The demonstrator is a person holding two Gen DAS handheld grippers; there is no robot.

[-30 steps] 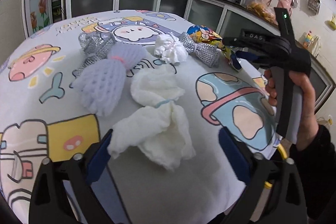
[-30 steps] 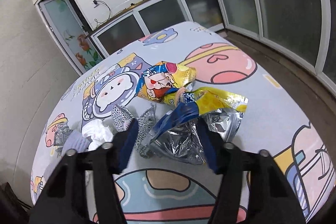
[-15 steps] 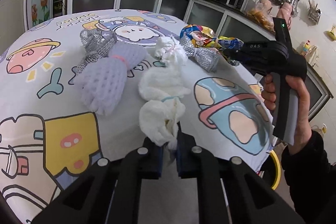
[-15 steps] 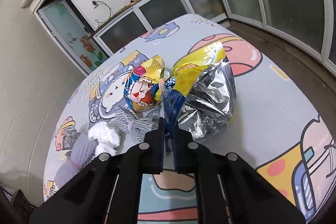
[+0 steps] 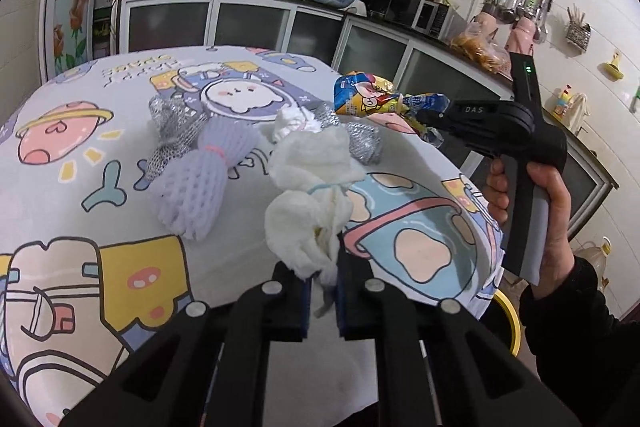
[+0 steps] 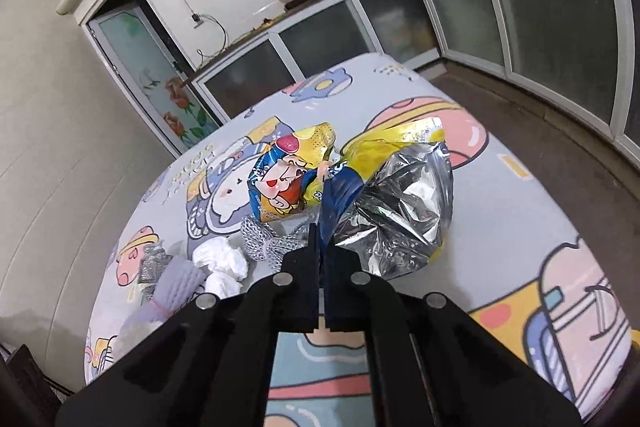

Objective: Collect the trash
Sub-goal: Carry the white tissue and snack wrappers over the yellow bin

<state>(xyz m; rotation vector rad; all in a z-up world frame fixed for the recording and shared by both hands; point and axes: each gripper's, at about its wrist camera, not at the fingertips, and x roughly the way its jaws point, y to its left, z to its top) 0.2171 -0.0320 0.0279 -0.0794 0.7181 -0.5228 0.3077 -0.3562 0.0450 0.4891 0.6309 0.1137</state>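
My left gripper (image 5: 322, 277) is shut on the near end of a white foam wrap (image 5: 308, 195), lifted off the cartoon-print tablecloth (image 5: 80, 163). My right gripper (image 6: 320, 247) is shut on a yellow and blue snack bag (image 6: 380, 195) with a silver inside, raised above the table. In the left wrist view the right gripper (image 5: 424, 117) sits at the right, held by a hand (image 5: 548, 199), with the snack bag (image 5: 372, 99) in its tip. A purple foam net (image 5: 200, 183), silver mesh pieces (image 5: 168, 123) and a white crumpled wad (image 5: 292, 123) lie on the table.
The table edge (image 5: 472, 211) drops off at the right, with a yellow-rimmed bin (image 5: 510, 323) below it. Kitchen cabinets (image 5: 248, 23) run along the back wall. In the right wrist view a silver mesh piece (image 6: 268, 241), white wads (image 6: 222, 259) and purple foam net (image 6: 176, 287) lie to the left.
Both grippers went from open to shut. The left one pinched the white foam wrap and lifted it; the right one pinched the snack bag and raised it off the table.
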